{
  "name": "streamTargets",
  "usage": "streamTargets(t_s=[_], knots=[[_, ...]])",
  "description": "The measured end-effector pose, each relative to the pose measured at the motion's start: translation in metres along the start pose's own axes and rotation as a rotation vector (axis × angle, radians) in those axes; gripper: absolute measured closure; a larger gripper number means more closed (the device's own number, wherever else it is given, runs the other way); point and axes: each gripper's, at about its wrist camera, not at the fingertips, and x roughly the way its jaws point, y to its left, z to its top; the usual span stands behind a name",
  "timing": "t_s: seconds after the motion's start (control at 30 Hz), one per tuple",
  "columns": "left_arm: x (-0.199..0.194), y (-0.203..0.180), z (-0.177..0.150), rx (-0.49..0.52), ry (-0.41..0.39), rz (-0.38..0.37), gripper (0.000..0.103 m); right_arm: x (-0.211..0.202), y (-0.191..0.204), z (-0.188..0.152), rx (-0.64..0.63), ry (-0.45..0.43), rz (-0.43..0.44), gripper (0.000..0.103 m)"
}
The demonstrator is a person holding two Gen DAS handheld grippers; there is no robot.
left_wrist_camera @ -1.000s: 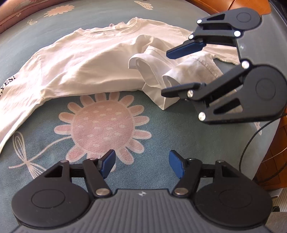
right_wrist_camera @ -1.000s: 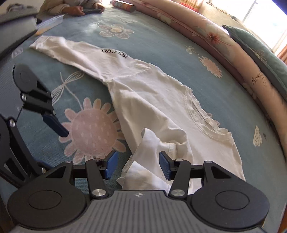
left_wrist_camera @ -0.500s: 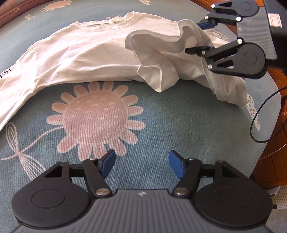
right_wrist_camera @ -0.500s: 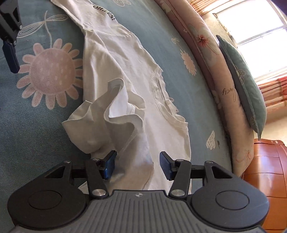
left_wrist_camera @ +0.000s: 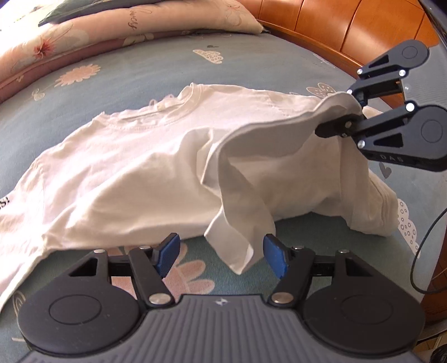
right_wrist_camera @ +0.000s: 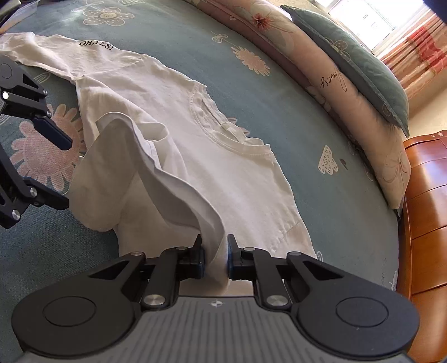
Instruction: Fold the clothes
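- The right gripper (right_wrist_camera: 215, 258) has its jaws closing on a bunched fold of the white T-shirt (right_wrist_camera: 178, 134); the cloth fills the narrow gap between the blue pads and both touch it.
- The left gripper (left_wrist_camera: 219, 255) stands fairly wide, its blue pads (left_wrist_camera: 167, 252) either side of a hanging corner of the shirt without touching it.
- The shirt lies mostly flat on the blue flowered bedspread (right_wrist_camera: 321, 117), collar toward the pillows, one long sleeve printed "OH,YES!" stretched away from the collar; the pinched part rises off the bedspread in a ridge with folds drooping under it.
- Both grippers tilt downward over the bedspread, the right one lifted beside the shirt's raised edge.
- A pink floral pillow (right_wrist_camera: 349, 92) and a green cushion (right_wrist_camera: 357, 64) line the bedspread's far edge; a wooden bed frame (left_wrist_camera: 321, 25) borders it, and a black cable (left_wrist_camera: 424, 251) hangs off its side.
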Motion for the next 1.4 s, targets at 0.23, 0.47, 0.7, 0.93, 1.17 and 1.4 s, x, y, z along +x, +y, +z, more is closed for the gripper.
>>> streamTargets(t_s=[0.23, 0.47, 0.7, 0.93, 1.17, 1.4], knots=[[0.023, -0.027, 0.013, 0.155, -0.038, 0.019, 0.061, 0.002, -0.011, -0.012, 0.056, -0.015, 0.012, 0.087], [0.005, -0.021, 0.007, 0.101, -0.011, 0.008, 0.101, 0.001, -0.008, -0.019, 0.054, -0.032, 0.036, 0.082], [-0.049, 0.001, -0.001, 0.164, -0.032, 0.111, 0.102, -0.006, -0.005, -0.024, 0.101, -0.029, 0.136, 0.084], [-0.106, 0.012, -0.012, 0.347, -0.024, 0.175, 0.102, -0.032, 0.012, -0.016, 0.037, -0.067, 0.369, 0.085], [-0.149, -0.006, -0.045, 0.614, 0.069, 0.019, 0.102, -0.04, 0.043, -0.014, -0.073, -0.007, 0.583, 0.085], [-0.154, -0.018, -0.093, 0.853, 0.222, -0.082, 0.102, -0.035, 0.077, -0.014, -0.078, 0.074, 0.778, 0.085]])
